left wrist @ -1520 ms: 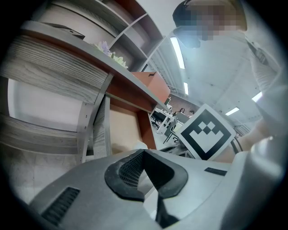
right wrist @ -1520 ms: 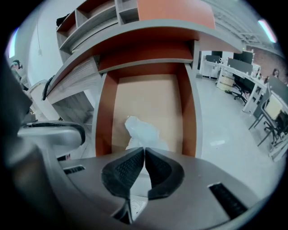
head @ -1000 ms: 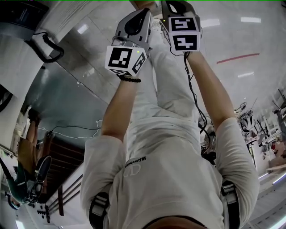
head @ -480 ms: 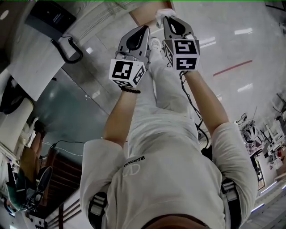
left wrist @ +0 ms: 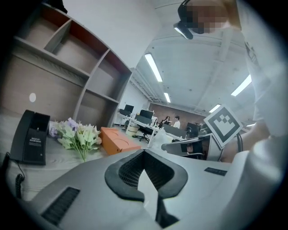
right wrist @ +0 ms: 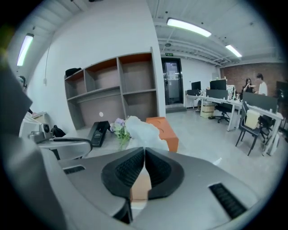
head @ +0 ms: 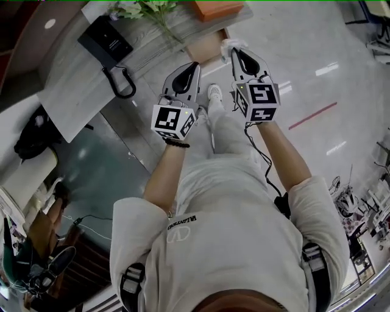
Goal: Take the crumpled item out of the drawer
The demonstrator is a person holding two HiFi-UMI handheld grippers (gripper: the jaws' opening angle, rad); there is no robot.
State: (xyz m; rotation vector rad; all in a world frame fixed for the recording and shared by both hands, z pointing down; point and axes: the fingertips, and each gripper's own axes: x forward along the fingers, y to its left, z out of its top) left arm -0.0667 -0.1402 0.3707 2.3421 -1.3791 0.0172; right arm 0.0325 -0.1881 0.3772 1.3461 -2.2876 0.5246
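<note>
Wide open on the right, over the shiny floor (head: 317, 36). Blocked ahead by the desk (head: 68, 91), with a black phone (head: 105, 41), flowers (head: 146, 8) and an orange box (head: 214, 8) on top. Little room between flowers and box, just beside each other. Closed off behind the desk by tall shelves (right wrist: 112, 85). Narrow gap between left gripper (head: 191, 67) and right gripper (head: 235, 52). No room in the right jaws, pinched on the white crumpled item (right wrist: 141, 128). Left jaws pressed together too.

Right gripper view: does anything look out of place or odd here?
Only the crumpled white wad, pinched in the air at the tips of the right gripper. The phone, flowers and orange box sit tidily.
</note>
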